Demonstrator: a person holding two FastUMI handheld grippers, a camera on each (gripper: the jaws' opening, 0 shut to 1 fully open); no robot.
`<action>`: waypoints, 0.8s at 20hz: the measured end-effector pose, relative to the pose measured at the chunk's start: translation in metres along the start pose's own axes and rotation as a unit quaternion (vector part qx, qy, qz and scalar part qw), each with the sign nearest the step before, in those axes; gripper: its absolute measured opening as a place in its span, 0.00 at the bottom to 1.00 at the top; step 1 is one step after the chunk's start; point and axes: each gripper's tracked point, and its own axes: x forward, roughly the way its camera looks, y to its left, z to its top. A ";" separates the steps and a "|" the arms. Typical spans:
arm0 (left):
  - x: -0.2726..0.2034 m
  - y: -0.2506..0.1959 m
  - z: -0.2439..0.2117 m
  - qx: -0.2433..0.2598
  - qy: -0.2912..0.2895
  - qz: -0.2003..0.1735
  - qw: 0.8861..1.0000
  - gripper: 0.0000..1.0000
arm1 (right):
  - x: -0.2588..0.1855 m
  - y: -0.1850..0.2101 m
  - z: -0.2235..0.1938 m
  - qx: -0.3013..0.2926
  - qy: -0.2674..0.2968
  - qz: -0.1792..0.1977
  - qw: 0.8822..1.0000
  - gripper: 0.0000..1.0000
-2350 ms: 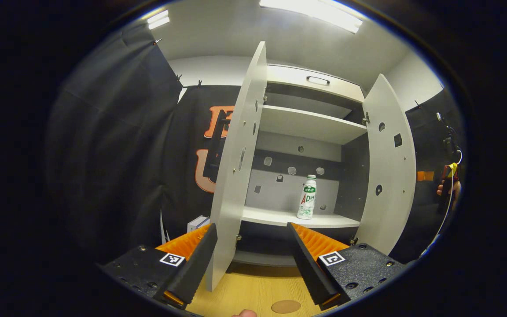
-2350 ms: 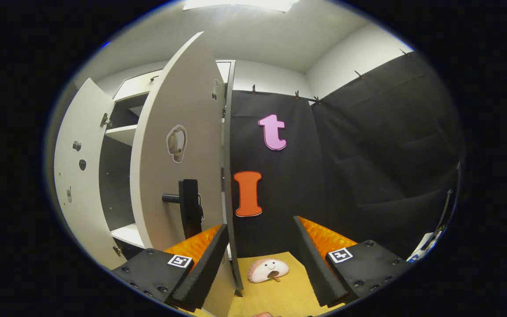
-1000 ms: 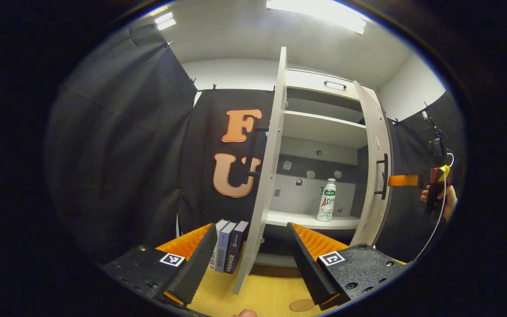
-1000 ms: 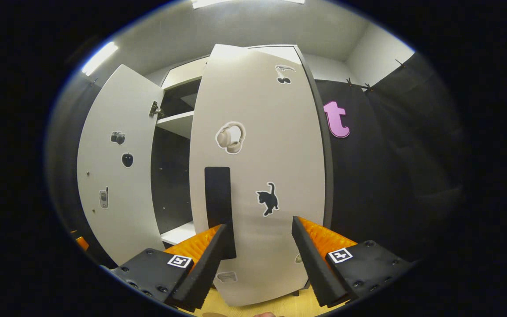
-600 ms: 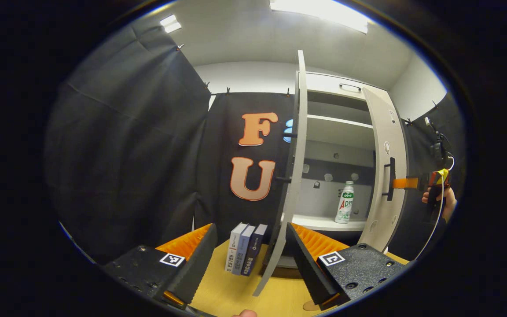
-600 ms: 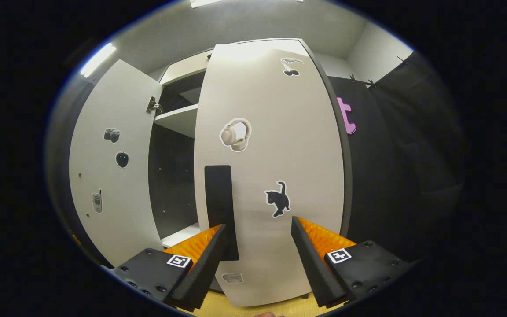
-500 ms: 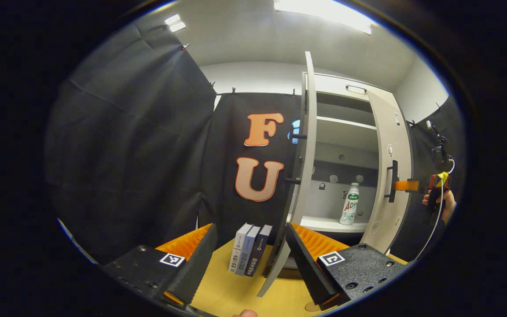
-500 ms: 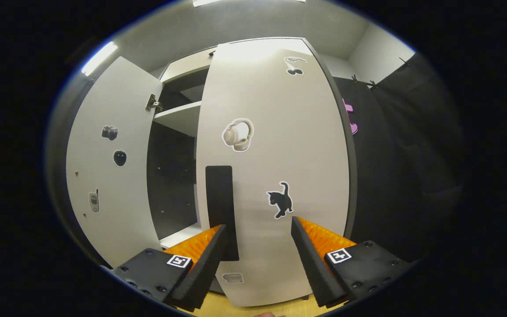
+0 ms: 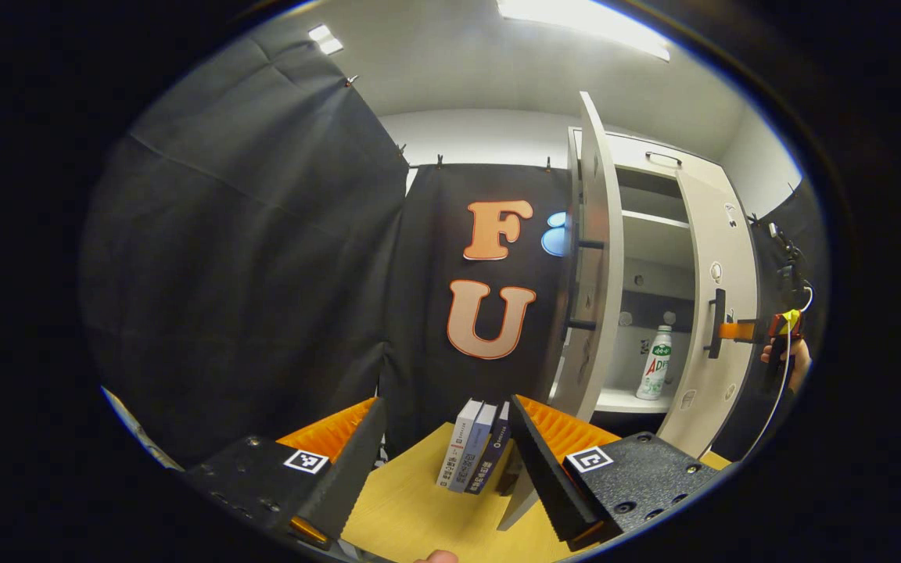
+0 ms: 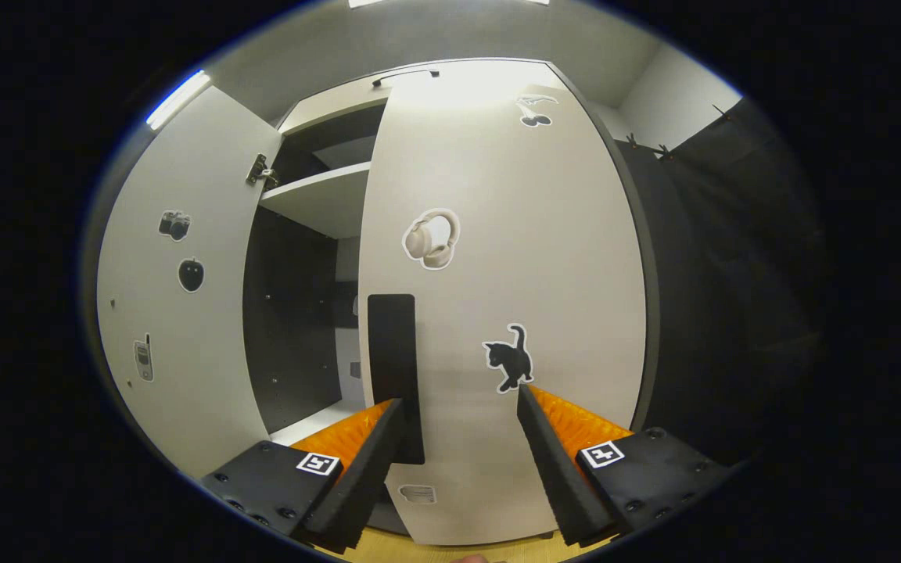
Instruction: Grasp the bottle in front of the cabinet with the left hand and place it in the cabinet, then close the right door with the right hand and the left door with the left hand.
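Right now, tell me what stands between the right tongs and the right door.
Nothing visible does. The open right tongs face the right door directly, beside its black handle. The left door stands open, off to the side.

Left claw (image 9: 443, 457) — fingers spread wide, nothing between them, held level and low. Right claw (image 10: 458, 461) also wide open, nothing gripped, pointing straight ahead. In the left gripper view the right claw (image 9: 736, 331) shows far off at the right edge, held out horizontally by a hand (image 9: 787, 360) — fingers wrapped round the grip, cable hanging down from it.
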 end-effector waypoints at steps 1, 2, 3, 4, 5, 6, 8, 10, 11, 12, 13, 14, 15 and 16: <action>0.002 -0.003 0.000 -0.004 0.000 -0.005 1.000 0.95 | 0.000 0.000 0.000 0.000 0.001 -0.003 1.000 0.96; 0.005 -0.006 -0.002 -0.009 0.002 -0.011 1.000 0.95 | -0.003 0.000 0.001 0.000 0.001 -0.003 1.000 0.96; 0.008 -0.010 -0.004 -0.013 0.004 -0.016 1.000 0.93 | -0.006 -0.001 0.002 -0.002 -0.002 -0.004 1.000 0.96; 0.012 -0.011 -0.004 -0.015 0.006 -0.020 1.000 0.95 | -0.012 -0.002 0.004 -0.007 -0.007 -0.007 1.000 0.96; 0.016 -0.015 -0.002 -0.017 0.005 -0.024 1.000 0.95 | -0.020 -0.004 0.006 -0.013 -0.010 -0.010 1.000 0.96; 0.020 -0.018 0.001 -0.019 0.004 -0.029 0.999 0.95 | -0.029 -0.006 0.005 -0.019 -0.009 -0.012 1.000 0.96; 0.031 -0.026 0.010 -0.020 -0.001 -0.042 0.999 0.95 | -0.052 -0.008 0.003 -0.023 -0.008 -0.013 1.000 0.96; 0.044 -0.029 0.024 -0.017 -0.013 -0.046 0.999 0.95 | -0.074 -0.010 -0.001 -0.027 -0.002 -0.011 1.000 0.96; 0.054 -0.030 0.030 -0.016 -0.015 -0.046 0.999 0.95 | -0.085 -0.010 -0.003 -0.027 -0.001 -0.010 1.000 0.96; 0.065 -0.032 0.031 -0.015 -0.010 -0.045 0.999 0.95 | -0.095 -0.010 -0.006 -0.024 -0.001 -0.008 1.000 0.96; 0.074 -0.033 0.034 -0.016 -0.007 -0.045 0.999 0.95 | -0.106 -0.010 -0.008 -0.021 -0.001 -0.007 1.000 0.96; 0.083 -0.036 0.039 -0.019 -0.006 -0.048 0.999 0.95 | -0.116 -0.010 -0.011 -0.019 -0.001 -0.008 1.000 0.96; 0.090 -0.041 0.044 -0.021 -0.009 -0.052 0.998 0.95 | -0.126 -0.012 -0.012 -0.020 -0.002 -0.010 1.000 0.96; 0.097 -0.043 0.048 -0.022 -0.012 -0.054 0.998 0.95 | -0.134 -0.014 -0.013 -0.024 -0.003 -0.014 1.000 0.96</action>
